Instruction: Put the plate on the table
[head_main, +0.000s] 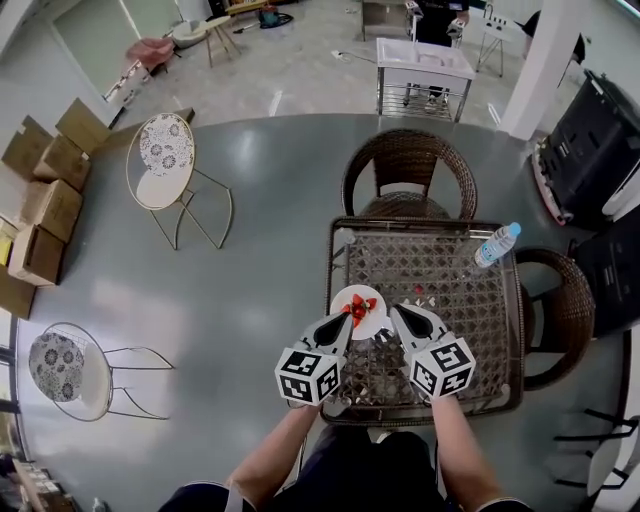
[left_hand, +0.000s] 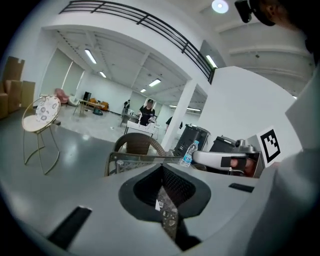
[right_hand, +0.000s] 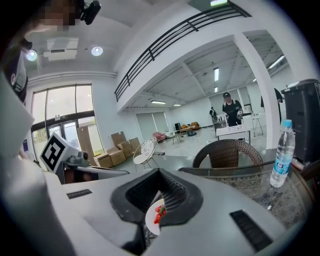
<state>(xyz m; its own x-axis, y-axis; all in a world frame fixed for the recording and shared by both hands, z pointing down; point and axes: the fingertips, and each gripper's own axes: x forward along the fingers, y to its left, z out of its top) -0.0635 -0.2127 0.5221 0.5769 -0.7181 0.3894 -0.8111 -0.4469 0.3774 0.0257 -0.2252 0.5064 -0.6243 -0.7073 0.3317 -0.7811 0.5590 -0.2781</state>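
A small white plate (head_main: 368, 298) with a red decoration lies on the glass top of the wicker table (head_main: 430, 222), near its front-left part. My left gripper (head_main: 351, 314) hangs over the plate's near edge, and its jaws meet at the tip. My right gripper (head_main: 397, 312) sits just right of the plate, jaws also together. In the right gripper view the plate (right_hand: 154, 218) shows through the hollow between the jaws, under the gripper (right_hand: 160, 171). The left gripper (left_hand: 162, 169) has only a white sliver and table weave in its hollow. No grip on the plate is visible.
A water bottle (head_main: 496, 245) stands at the table's far right corner. Wicker chairs sit behind the table (head_main: 408, 165) and at its right (head_main: 560, 310). A white metal chair (head_main: 165, 160) and cardboard boxes (head_main: 45, 190) are off to the left.
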